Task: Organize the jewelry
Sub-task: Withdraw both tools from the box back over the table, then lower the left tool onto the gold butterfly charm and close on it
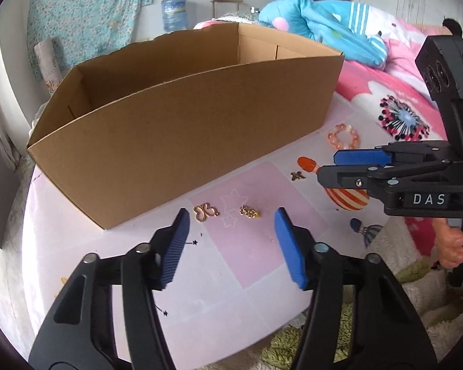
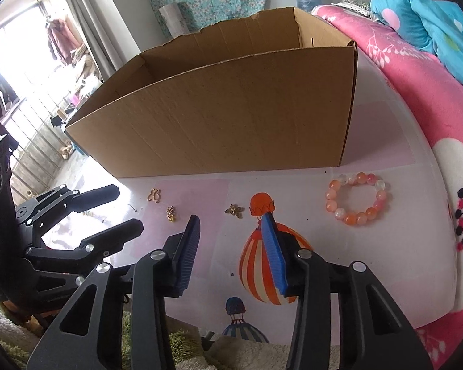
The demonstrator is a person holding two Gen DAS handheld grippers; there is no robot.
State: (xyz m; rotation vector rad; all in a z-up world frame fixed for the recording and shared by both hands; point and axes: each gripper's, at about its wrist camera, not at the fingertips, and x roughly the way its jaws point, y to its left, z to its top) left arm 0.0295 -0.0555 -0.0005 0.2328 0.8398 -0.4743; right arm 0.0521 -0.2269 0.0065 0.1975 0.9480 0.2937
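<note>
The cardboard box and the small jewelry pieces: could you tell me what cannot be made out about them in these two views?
- Cardboard box floor: hidden by its near wall in both views, so any contents are unknown.
- Gold charm: too small in both views to tell its shape.
- Flower charm: too small to tell whether it has a clasp.
- Bead bracelet: partly covered by the right gripper in the left wrist view.

Pretty bright, soft daylight, coming from the window (image 2: 12,71), which is blown out white. Shadows under the cardboard box (image 2: 219,111) are faint. Heavy fisheye bending with dark corners; near the window there's glare on the tabletop (image 2: 385,141).
</note>
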